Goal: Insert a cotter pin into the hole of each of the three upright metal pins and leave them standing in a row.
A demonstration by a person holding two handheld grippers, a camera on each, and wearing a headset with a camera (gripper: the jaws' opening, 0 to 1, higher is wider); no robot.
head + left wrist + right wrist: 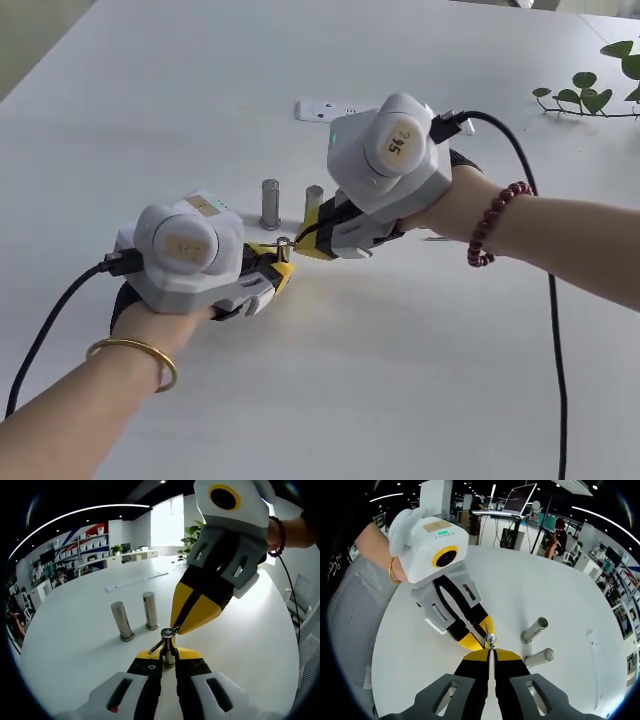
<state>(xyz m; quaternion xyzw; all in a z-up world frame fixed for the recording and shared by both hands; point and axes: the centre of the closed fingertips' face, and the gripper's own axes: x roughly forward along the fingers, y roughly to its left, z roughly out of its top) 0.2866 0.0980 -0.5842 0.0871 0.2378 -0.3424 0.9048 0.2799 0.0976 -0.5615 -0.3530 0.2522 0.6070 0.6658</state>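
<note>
A: Head view: the left gripper's (283, 258) fingers (283, 272) are pinching 1 pin (284, 245) upright on the table (400, 380), bracing it.
B: Left gripper view: the right gripper (176, 629) is pinching the cotter pin (159, 644), seemingly feeding it through.
A: Right gripper view: 2 other pins (535, 629) are waiting beside.

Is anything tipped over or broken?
Nothing looks wrong. Two metal pins stand upright on the table, and the left gripper holds the third pin upright while the right gripper holds a cotter pin at its top.
</note>
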